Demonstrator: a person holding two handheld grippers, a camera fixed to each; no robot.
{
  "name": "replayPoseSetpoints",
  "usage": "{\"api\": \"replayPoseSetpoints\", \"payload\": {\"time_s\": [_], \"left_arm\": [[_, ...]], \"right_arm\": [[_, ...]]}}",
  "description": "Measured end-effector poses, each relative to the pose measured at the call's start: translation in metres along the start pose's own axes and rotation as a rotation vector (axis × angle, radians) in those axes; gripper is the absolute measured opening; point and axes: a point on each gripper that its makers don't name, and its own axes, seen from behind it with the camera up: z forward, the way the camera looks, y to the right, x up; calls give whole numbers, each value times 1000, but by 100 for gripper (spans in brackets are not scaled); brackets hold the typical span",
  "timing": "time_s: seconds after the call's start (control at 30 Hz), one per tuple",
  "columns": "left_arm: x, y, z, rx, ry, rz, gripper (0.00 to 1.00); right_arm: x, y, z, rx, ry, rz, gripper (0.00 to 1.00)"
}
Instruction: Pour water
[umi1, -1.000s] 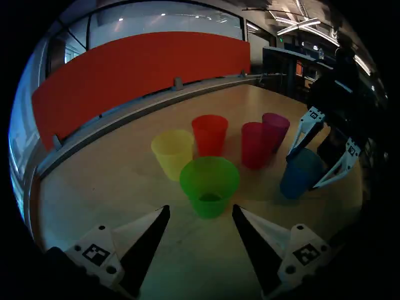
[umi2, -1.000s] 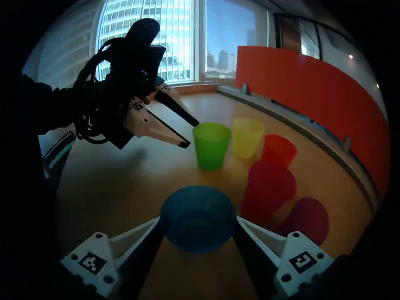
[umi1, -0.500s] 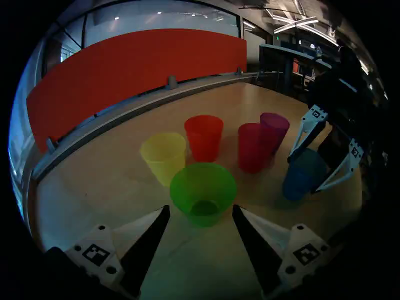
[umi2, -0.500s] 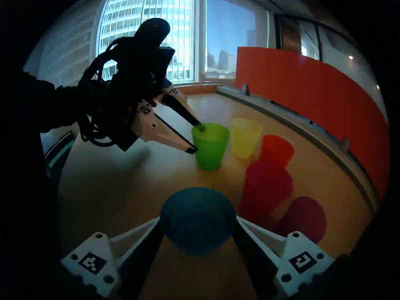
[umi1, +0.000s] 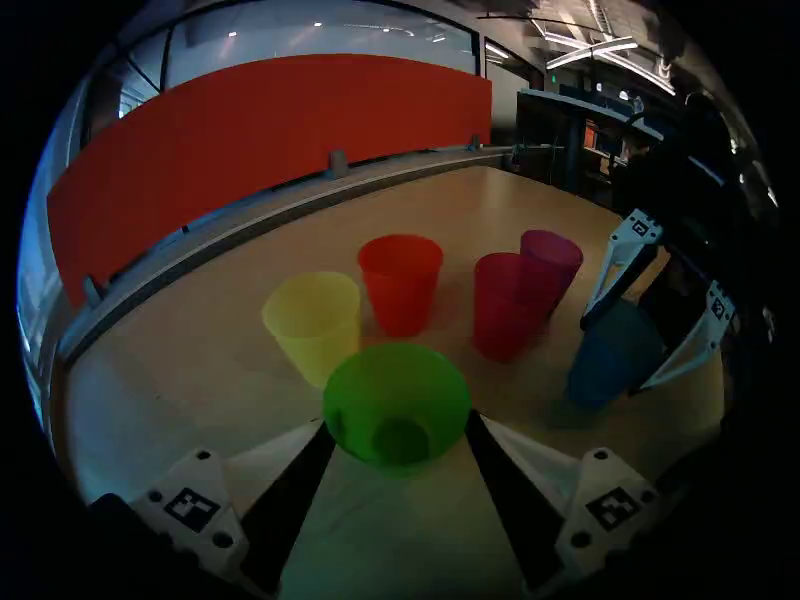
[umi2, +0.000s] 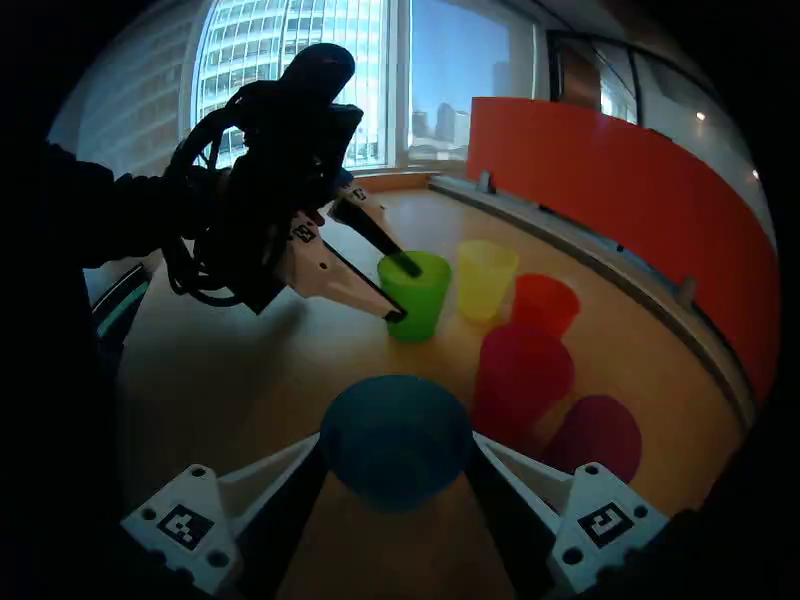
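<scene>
Room: windows (umi2: 330, 60) onto tall buildings, long orange partition (umi1: 260, 120) along the far edge of a pale wooden table (umi1: 520, 210). A person's dark sleeve (umi2: 110, 215) carries the left gripper in the right gripper view.

Left gripper (umi1: 398, 420): fingers spread wide, one on each side of the green cup (umi1: 396, 400), which fills the gap. Cannot tell whether they press on it.

Right gripper (umi2: 396, 438): fingers lie against both sides of the blue cup (umi2: 396, 455); judged a hold. The cup sits at the near right of the group.

Other cups: yellow (umi1: 312, 320) just beside green, orange-red (umi1: 401, 280) behind, red (umi1: 505, 300) and purple (umi1: 552, 255) touching or overlapping.

Risks (judgement): the thin tapered walls could slip upward out of the fingers or buckle under a hard squeeze. Swinging the green cup could knock the yellow one. A fast tilt could miss the rim. Water level not readable in any cup.

Orientation: both flanked cups are upright, mouths up, narrow bases down, long axis vertical.
</scene>
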Motion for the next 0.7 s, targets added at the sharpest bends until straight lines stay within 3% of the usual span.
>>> {"api": "replayPoseSetpoints", "payload": {"time_s": [0.4,0.7], "left_arm": [[7,0,5,-2,12,-18,93],[8,7,5,-17,22,-15,86]], "right_arm": [[1,1,-1,0,2,-1,91],[2,0,-4,-1,3,-6,91]]}}
